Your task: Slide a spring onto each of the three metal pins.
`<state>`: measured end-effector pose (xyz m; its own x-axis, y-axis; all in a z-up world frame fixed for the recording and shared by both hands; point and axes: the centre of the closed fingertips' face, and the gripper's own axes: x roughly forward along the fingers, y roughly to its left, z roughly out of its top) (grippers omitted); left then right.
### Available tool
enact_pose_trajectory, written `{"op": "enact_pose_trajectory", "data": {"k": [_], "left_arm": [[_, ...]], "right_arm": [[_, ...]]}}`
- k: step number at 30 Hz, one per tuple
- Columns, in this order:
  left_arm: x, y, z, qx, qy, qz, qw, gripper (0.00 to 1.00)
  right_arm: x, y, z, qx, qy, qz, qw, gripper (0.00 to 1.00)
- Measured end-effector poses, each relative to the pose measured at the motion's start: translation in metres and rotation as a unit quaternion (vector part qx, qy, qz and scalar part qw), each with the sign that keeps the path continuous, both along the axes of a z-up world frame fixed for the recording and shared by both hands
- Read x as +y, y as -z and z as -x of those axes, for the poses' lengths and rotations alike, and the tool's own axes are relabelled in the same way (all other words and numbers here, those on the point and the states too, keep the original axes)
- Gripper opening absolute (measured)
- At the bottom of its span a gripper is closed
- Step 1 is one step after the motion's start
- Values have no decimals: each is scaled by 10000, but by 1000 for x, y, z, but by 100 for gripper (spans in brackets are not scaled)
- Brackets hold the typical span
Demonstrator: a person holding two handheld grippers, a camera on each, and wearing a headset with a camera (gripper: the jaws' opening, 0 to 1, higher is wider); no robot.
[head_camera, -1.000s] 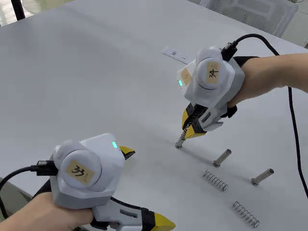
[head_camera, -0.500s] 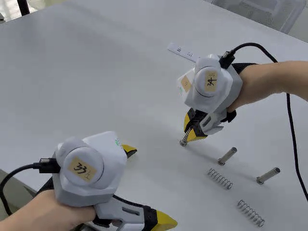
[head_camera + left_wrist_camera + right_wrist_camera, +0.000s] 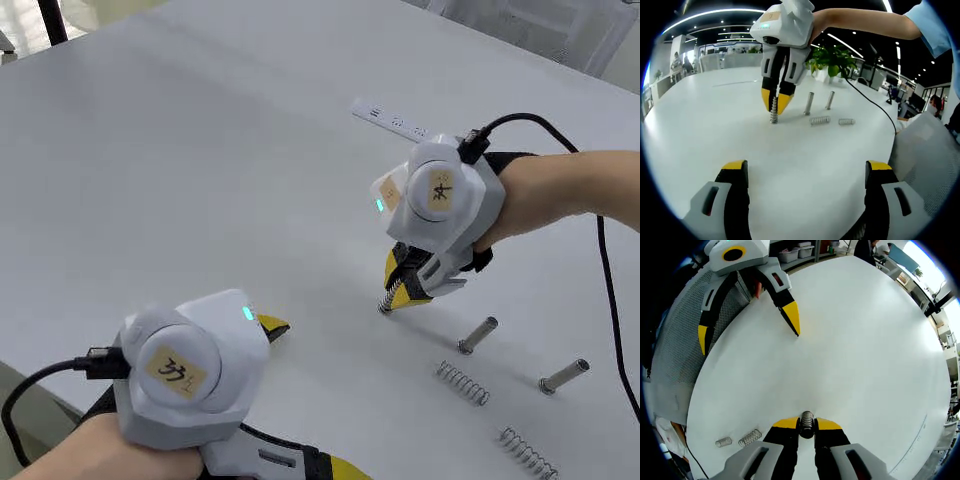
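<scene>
2 loose coil springs [image 3: 463,383] [image 3: 527,453] laid on matte white surface [image 3: 200,150], nr 2 bare upright cyl. metal pins [image 3: 477,335] [image 3: 563,376] | 3rd spring [image 3: 386,300] stood upright on surface, pinched by R hand-held gripper [image 3: 398,298] | L hand-held gripper [image 3: 806,167] spread

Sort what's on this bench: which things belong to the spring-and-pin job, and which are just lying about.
Job: right gripper, fingers shut on a spring; two bare pins; two loose springs; left gripper, open.
Lying about: power strip; potted plant.
</scene>
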<state>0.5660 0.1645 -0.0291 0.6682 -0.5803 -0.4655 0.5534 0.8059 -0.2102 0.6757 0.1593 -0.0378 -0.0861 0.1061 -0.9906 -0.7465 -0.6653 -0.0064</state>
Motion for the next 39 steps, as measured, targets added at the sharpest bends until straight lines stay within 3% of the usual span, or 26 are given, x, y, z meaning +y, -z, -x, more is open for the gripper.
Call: {"op": "enact_pose_trajectory", "data": {"k": [10,18,25,29,33,37,39], "left_arm": [[3,1,0,-4,-26,-26,10000,96],[6,-3,-2,-40,-37,-68,10000,96],[4,-9,-5,-102,-32,-95,9999,96],[2,-12,-7,-137,-8,-102,9999,96],[2,-15,-9,-174,4,-107,9998,96],[2,-18,-11,-207,55,-153,9997,96],[3,-20,-12,-226,88,-179,9995,96]], "right_arm": [[-2,3,-1,14,71,6,10000,11],[-1,1,-1,26,200,-196,9996,32],[3,-8,8,295,472,-614,9966,51],[3,-14,8,336,675,-907,9930,70],[5,-18,12,509,1010,-1263,9855,83],[1,-21,12,526,1184,-1498,9802,99],[-3,-24,11,508,1315,-1567,9775,99]]}}
